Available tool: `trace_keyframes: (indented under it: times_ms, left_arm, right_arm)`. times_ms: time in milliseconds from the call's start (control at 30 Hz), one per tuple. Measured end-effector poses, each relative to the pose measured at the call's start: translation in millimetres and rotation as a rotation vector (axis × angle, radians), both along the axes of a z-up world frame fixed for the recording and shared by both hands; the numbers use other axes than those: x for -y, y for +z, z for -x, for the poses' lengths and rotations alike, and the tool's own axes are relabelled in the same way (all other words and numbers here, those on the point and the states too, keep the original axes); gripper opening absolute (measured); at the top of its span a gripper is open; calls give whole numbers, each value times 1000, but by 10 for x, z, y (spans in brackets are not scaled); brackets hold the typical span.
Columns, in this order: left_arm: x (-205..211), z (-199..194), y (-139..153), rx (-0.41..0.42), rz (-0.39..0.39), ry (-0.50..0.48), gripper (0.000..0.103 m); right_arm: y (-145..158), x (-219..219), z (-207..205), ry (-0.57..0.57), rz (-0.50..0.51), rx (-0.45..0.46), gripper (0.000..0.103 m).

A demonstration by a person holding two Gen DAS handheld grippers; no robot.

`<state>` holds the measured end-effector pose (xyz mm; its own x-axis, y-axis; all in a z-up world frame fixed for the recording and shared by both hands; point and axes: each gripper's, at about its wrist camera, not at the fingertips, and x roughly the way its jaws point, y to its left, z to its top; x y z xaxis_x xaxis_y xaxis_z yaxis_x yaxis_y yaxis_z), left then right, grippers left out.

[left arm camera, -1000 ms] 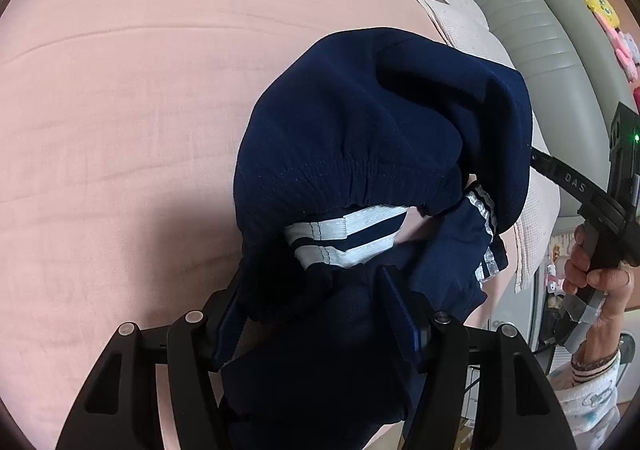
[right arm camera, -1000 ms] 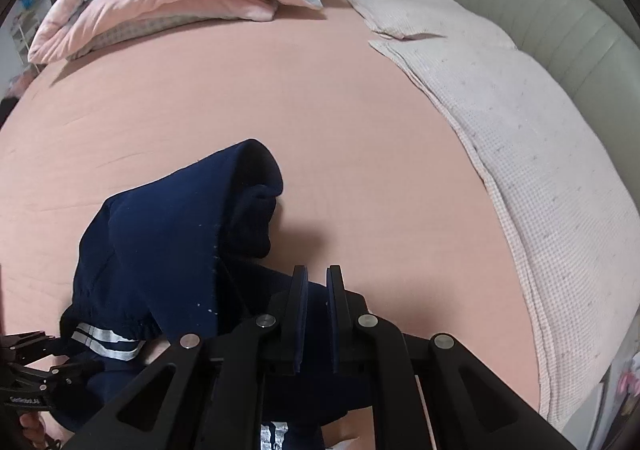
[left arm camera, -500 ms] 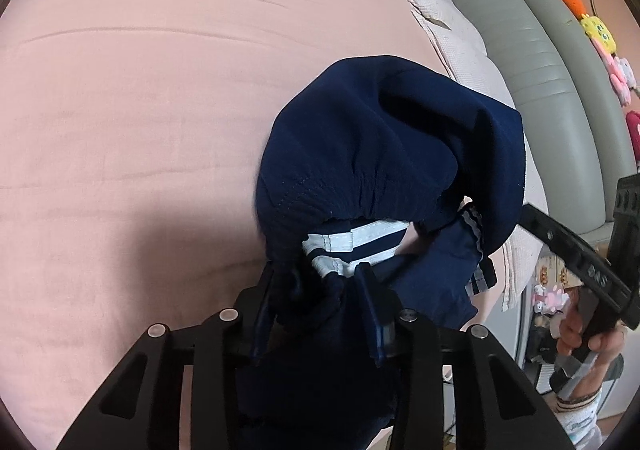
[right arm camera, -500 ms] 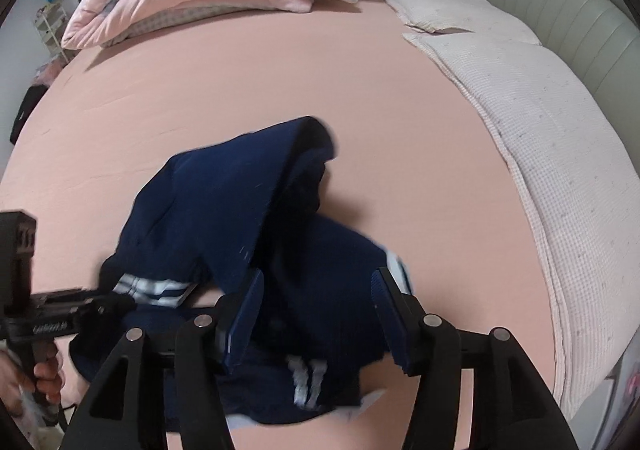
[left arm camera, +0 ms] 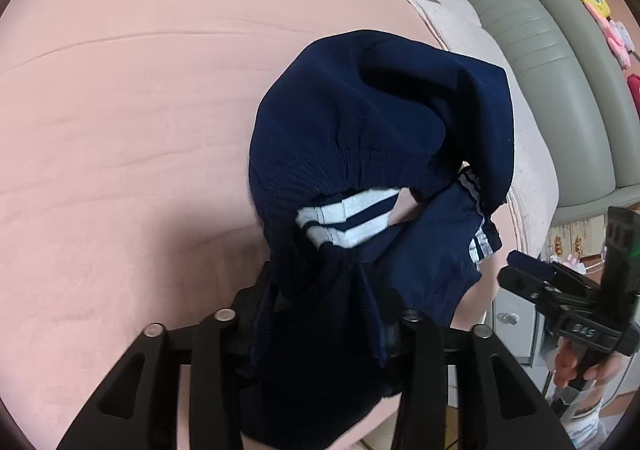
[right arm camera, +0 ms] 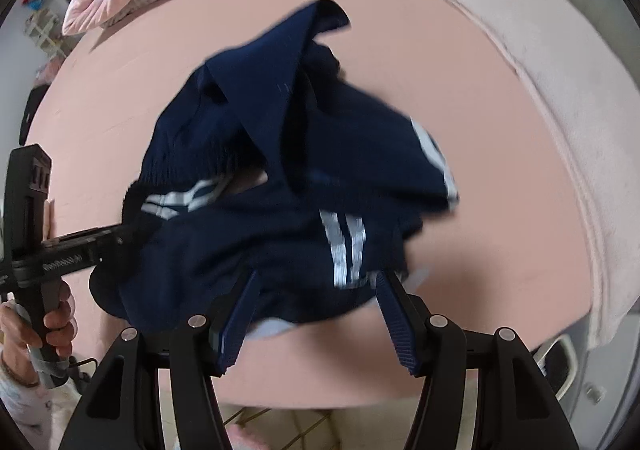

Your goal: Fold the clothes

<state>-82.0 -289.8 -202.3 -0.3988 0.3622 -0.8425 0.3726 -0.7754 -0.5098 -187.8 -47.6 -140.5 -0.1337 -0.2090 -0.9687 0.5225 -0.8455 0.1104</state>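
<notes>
Plainly, the navy shorts (right arm camera: 280, 178) lie bunched and unfolded on the pink bed (left arm camera: 120, 130), near its 6 o'clock edge, the left gripper (left arm camera: 320, 310) pinching their fabric while the right gripper (right arm camera: 316, 310) hangs spread and empty, so flattening and folding remain.

Navy shorts (left arm camera: 360, 138) (right arm camera: 280, 178) with paired white side stripes lie crumpled in a loose heap near the pink bed's front edge. The gathered elastic waistband faces the left view, one striped hem folded up beneath it. A peak of fabric stands tilted at the far side; another striped hem droops at the near edge
</notes>
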Motion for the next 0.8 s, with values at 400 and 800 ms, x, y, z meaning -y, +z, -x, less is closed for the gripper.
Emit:
trace_keyframes:
  times_ms: [400,800]
  left_arm:
    - [-60,-220,89,-13,-16,-22,66]
    - [19,-429,132,-3,-73,-56,68]
  right_arm:
    - [-312,-214,-4,-98,95,194,60]
    - [-545,-64,-52,-85,253,326,63]
